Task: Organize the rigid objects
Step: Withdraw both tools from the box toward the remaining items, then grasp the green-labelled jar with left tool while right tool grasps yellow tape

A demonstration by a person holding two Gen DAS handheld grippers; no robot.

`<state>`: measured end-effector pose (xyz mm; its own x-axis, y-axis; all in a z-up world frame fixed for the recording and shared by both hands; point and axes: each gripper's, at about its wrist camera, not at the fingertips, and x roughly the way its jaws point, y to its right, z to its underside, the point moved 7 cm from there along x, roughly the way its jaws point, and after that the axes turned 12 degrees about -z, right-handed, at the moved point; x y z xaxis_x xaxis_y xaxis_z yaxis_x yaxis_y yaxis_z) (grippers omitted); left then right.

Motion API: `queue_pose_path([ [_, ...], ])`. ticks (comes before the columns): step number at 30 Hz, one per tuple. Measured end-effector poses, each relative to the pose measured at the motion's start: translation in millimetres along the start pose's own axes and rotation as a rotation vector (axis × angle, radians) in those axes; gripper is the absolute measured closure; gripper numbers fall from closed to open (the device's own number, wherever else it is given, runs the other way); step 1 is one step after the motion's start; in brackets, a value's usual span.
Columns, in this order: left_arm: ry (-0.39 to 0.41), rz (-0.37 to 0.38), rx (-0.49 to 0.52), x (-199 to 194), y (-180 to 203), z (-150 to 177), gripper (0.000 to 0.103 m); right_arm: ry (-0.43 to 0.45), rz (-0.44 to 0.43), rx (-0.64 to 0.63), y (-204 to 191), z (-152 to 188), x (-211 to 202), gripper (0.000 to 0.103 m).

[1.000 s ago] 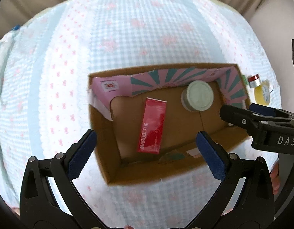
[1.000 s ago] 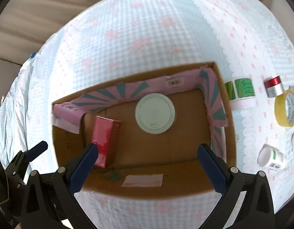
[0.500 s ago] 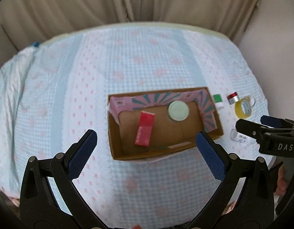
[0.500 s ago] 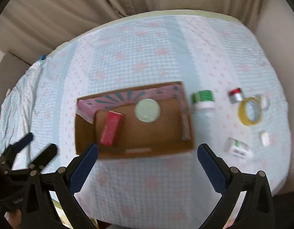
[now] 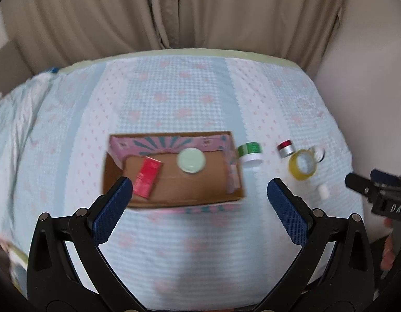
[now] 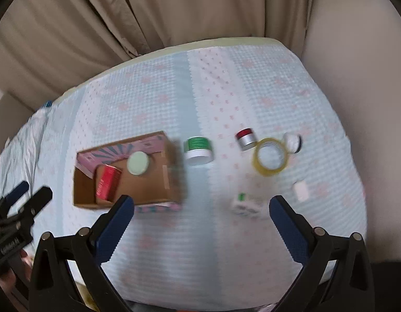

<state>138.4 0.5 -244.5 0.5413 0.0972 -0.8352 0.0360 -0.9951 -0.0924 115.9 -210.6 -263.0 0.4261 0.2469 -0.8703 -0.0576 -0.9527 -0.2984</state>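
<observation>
A shallow cardboard box [image 5: 107,171] [image 6: 81,182] lies on the bed and holds a red carton [image 5: 147,179] [image 6: 107,184] and a pale round lid [image 5: 191,160] [image 6: 138,162]. Right of it lie a green-and-white jar [image 5: 250,152] [image 6: 198,149], a red-topped silver tin [image 5: 285,148] [image 6: 246,139], a yellow tape roll [image 5: 303,165] [image 6: 270,160], a small white bottle [image 6: 246,204] and a white piece [image 6: 300,191]. My left gripper [image 5: 199,204] is open and empty, high above the near box edge. My right gripper [image 6: 200,214] is open and empty, high above the bedding near the white bottle.
The bed has a light blue and pink patterned cover [image 5: 190,98]. Beige curtains [image 5: 174,13] hang behind it and a wall [image 6: 356,52] stands on the right. A white round item [image 6: 292,141] lies beside the tape roll.
Both grippers have pulled up and back from just above the box, so the whole bed and the items to its right now show. Both stay open and empty.
</observation>
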Motion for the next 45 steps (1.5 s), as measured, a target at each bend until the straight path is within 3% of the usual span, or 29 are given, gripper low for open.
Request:
queue_pose_path([
  [7, 0.002, -0.027, -0.089, -15.4, 75.0, 16.1, 0.000, -0.004, -0.048, -0.076, 76.4, -0.2, -19.8, 0.000],
  [13, -0.003, -0.033, -0.061, -21.5, 124.9, 20.9, 0.000, -0.010, -0.070, -0.092, 119.6, -2.7, -23.1, 0.000],
  [18, -0.034, -0.027, -0.028, 0.2, 151.6, 19.2, 0.000, -0.010, -0.087, -0.084, 140.0, -1.8, -12.4, 0.000],
  [26, -0.146, -0.005, -0.037, 68.4, 183.1, 12.3, 0.000, -0.065, -0.088, -0.062, 166.2, 3.8, 25.2, 0.000],
  [33, -0.206, -0.021, -0.017, 143.2, 208.7, 6.6, 0.000, -0.132, -0.078, -0.028, 184.5, 10.0, 81.5, 0.000],
  [45, -0.214, -0.144, 0.085, 263.8, 229.1, 28.7, 0.001, -0.142, -0.048, 0.015, 214.4, 17.0, 192.2, 0.000],
])
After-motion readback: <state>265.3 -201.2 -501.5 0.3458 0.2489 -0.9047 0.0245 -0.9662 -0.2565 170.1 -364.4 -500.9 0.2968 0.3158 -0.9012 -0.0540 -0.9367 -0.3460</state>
